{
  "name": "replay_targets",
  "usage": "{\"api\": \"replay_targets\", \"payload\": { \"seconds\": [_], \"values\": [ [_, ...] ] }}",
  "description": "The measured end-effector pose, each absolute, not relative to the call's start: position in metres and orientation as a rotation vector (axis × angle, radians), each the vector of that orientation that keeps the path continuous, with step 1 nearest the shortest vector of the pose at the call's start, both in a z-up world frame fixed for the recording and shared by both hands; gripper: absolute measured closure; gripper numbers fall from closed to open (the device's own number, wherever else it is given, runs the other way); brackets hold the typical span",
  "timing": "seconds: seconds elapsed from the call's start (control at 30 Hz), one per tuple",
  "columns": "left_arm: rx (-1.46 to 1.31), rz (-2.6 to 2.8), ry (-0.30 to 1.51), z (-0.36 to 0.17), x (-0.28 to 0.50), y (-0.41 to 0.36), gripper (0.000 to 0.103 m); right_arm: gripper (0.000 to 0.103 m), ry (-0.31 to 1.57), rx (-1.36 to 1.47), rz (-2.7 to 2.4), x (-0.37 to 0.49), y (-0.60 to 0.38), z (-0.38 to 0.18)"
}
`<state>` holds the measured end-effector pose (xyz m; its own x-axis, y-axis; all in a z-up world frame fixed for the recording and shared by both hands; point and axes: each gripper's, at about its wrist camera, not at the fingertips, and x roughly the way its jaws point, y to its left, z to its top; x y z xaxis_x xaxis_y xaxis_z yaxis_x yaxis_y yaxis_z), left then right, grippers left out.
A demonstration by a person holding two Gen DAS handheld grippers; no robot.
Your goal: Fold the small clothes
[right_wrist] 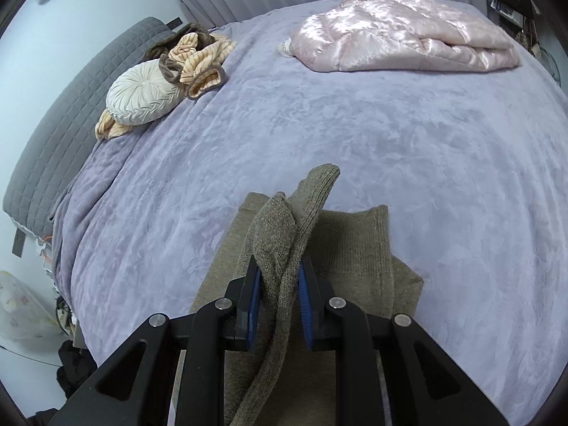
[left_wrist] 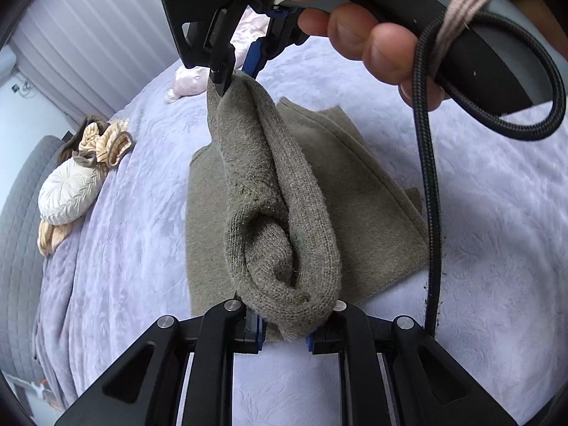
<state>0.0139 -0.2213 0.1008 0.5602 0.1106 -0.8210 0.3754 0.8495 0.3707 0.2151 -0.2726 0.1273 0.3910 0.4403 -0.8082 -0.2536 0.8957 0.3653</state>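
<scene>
Mid-fold on the olive knit garment (left_wrist: 277, 191). We've got one edge lifted off the lilac bedspread (left_wrist: 497, 213), the rest lying flat below, roughly mid-bed.

Left gripper (left_wrist: 284, 333): jaws narrow, clamped on the bunched near end of the lifted strip. Right gripper (right_wrist: 280, 284): jaws narrow w/ blue pads pinching the far end; in the left wrist view it hangs above, a hand (left_wrist: 372, 35) on its handle, cable (left_wrist: 431, 213) dangling beside the cloth. The strip sags between the two grips and is rolled on itself, not flat.

Next, our read: carry both ends across together over the flat part, keep the span taut so the roll opens, lay down w/ edges lined up, then let go. Risk: the cable drags on the fabric.

Pink quilt (right_wrist: 401, 25), round cushion (right_wrist: 142, 92) and striped cloth (right_wrist: 198, 60) sit well apart, no interference.
</scene>
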Motion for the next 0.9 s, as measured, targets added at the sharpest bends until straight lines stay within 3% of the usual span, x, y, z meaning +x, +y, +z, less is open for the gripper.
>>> {"api": "replay_targets", "payload": {
  "seconds": [0.57,0.6,0.63,0.67,0.77,0.9],
  "values": [
    [0.602,-0.188,0.991,0.098,0.017,-0.234,0.086,0.082,1.062,0.325,0.472,0.210,-0.314,0.112],
    [0.591,-0.190,0.981,0.106,0.018,-0.233,0.086,0.096,1.037,0.320,0.478,0.208,-0.314,0.123],
    [0.580,-0.191,0.966,0.114,0.018,-0.232,0.086,0.098,1.011,0.320,0.485,0.207,-0.315,0.135],
    [0.573,-0.192,0.953,0.121,0.019,-0.231,0.091,0.098,0.982,0.319,0.491,0.205,-0.316,0.148],
    [0.570,-0.196,0.955,0.124,0.023,-0.232,0.091,0.098,0.971,0.270,0.494,0.204,-0.314,0.168],
    [0.573,-0.216,1.039,0.093,0.020,-0.236,0.091,0.095,1.095,0.243,0.470,0.205,-0.314,0.131]
  ]
}}
